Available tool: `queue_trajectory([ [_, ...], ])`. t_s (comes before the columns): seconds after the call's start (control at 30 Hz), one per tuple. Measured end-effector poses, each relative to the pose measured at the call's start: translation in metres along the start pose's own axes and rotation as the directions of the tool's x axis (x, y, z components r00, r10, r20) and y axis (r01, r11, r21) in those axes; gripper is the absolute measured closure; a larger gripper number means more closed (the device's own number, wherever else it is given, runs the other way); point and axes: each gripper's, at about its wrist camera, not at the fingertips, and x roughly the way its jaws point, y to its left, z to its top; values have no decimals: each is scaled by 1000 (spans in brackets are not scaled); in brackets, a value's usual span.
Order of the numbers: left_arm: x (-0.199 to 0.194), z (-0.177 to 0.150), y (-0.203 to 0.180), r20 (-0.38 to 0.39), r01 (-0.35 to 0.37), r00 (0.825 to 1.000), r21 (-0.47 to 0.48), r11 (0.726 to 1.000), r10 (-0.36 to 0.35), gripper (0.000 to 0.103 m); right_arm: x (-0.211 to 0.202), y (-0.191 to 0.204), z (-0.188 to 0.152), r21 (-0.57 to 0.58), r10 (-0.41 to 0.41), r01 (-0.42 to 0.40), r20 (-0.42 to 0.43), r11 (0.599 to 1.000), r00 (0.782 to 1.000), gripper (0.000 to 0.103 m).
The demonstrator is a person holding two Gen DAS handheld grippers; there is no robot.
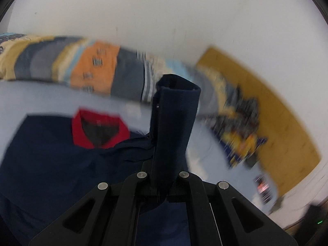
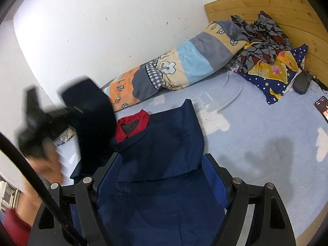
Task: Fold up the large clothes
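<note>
the left tongs [image 1: 164, 182] are closed tight on a doubled strip of the navy shirt [image 2: 164, 143], most likely a sleeve [image 1: 174, 123], which stands up between the fingers and droops over at its top; from the right wrist view the same tongs [image 2: 67, 110] show as a motion-blurred dark shape lifted above the shirt's left side. the shirt lies spread on the bed, red collar [image 2: 133, 127] toward the wall, with its right shoulder already turned inward. the cloth looks soft, light and limp, likely to sag and slide wherever it is unsupported, so it seems best taken at a seam, cuff or hem where layers stack and give the fingers something to bite. the right tongs [image 2: 162, 164] stand wide open over the shirt's lower body, holding nothing, with blue fingers [image 2: 215, 176] either side of the fabric. the bed sheet [image 2: 256, 123] is pale blue with white cloud prints, fairly smooth, and should let the cloth drag without snagging. along the white wall [image 2: 102, 30] runs a rolled patchwork quilt [image 2: 184, 65]; further right lie a heap of patterned clothing [image 2: 262, 32], a starry blue and yellow pillow [image 2: 276, 75], a wooden headboard [image 2: 246, 4] and a phone [image 2: 322, 107] at the bed's edge.
</note>
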Motion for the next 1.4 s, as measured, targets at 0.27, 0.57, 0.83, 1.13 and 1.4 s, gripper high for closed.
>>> queue_trajectory([
  [0.27,107,-113,-23,-191,-135,968,145,980,162,95,-2,3,1,-10,-4,4,13,1000,1000,19],
  [0.57,86,-135,-59,-208,-95,966,273,957,155,19,0,-6,5,13,-42,42,33,999,999,19],
  [0.83,-5,-90,5,-68,-203,972,248,947,226,19,24,-12,11,-1,-104,104,16,995,994,21],
  [1.13,-59,-82,190,-103,-582,808,13,813,581,19,114,15,-12,-135,-143,117,-195,984,970,44],
  [1.4,-48,-103,243,-218,-592,795,-74,803,566,18,182,21,-48,-239,-245,168,-344,956,906,45],
])
